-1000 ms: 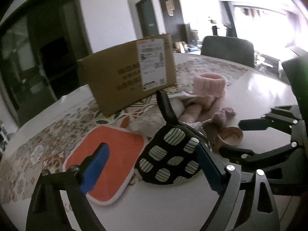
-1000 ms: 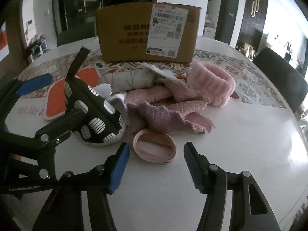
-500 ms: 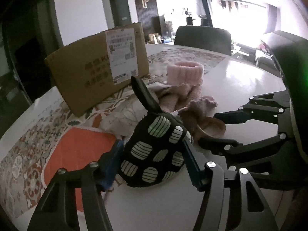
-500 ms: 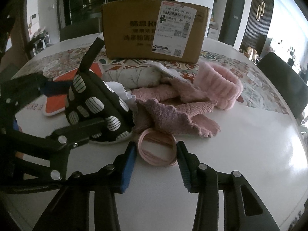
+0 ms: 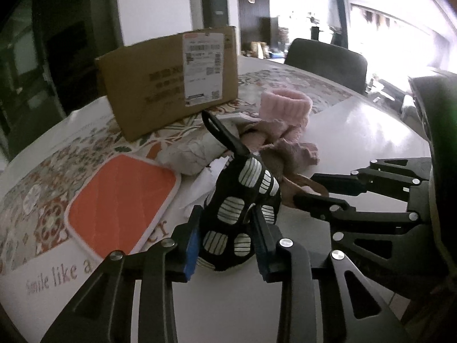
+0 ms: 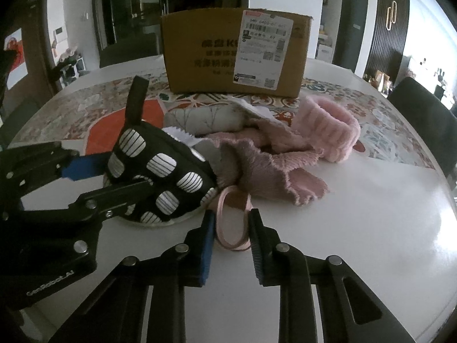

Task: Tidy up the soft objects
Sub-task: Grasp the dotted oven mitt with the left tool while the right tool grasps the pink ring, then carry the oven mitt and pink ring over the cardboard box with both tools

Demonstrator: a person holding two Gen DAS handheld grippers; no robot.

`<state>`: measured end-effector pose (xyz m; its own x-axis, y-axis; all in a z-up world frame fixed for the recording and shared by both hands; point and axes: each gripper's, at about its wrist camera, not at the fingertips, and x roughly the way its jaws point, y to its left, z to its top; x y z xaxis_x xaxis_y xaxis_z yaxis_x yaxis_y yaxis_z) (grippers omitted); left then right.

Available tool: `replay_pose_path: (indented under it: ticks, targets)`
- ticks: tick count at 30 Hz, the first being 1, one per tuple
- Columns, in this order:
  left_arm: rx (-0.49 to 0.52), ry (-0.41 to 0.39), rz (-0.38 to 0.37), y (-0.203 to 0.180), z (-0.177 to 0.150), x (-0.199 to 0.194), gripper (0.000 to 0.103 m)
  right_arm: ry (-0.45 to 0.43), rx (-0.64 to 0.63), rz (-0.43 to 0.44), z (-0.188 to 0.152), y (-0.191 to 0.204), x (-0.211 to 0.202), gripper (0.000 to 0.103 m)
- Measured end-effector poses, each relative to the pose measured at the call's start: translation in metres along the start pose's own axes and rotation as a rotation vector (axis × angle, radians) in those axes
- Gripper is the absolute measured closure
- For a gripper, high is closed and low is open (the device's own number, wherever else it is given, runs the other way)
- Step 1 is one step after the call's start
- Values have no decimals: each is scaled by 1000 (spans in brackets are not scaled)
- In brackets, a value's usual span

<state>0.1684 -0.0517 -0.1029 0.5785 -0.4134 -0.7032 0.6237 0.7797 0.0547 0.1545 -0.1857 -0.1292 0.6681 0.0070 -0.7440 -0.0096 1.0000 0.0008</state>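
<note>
Orange pad (image 5: 121,201): lies flat on the patterned mat (image 5: 42,197), far left, with a white edge.
Left gripper (image 5: 225,240): its two blue-padded sides press on the black mitt from both sides, low down.
Black mitt (image 5: 242,211): black with white striped patches, squeezed and standing up on the white table (image 5: 357,131); its black loop (image 5: 222,133) sticks up at the top.
White cloth (image 6: 205,118): a pale roll behind the mitt, just in front of the box.
Box (image 6: 235,55): brown cardboard with a white label, standing at the back on the mat.
Pink ring (image 6: 232,221): a thin pink band beside the mitt, pinched into a narrow oval.
Right gripper (image 6: 231,235): its sides hug the pink ring, one on each side, touching it.
Pink cloth (image 6: 265,163): a fuzzy, crumpled heap behind the ring, touching the mitt.
Pink cuff (image 6: 331,130): a thick fluffy band to the right, leaning on the pink cloth.
</note>
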Motion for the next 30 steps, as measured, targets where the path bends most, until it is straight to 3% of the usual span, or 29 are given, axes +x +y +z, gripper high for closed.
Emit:
replay_pose_path:
  ticks: [4,6,8,13,15,17,20,24,30]
  targets:
    - [-24,4,26,-5,-4,-7,67,-18,-1,13,-3,-1,-9,78]
    - [-13,-2,68,-7,-4,-8,56,-23,-6,17,-4,-1,-12,78]
    - [3,-22,86,-9,-1,-10,53,-22,-6,18,-5,-2,-13,78]
    - [25,-28,63,-13,8,-3,47,-12,21,31,-5,-8,-11,78]
    - [10,-13,53,-13,9,3,51,-1,34,33,-5,-11,-8,78]
    - [-7,5,36,-13,8,6,68,10,44,39,-5,-14,-5,78]
    - [-23,5,22,-14,6,3,79,13,49,44,-5,-15,-5,78]
    - [-58,-15,10,-17,6,-11,80,-3,46,54,-5,-15,-12,78]
    - [-121,-47,63,-25,8,-36,80,-52,49,55,-7,-18,-36,78]
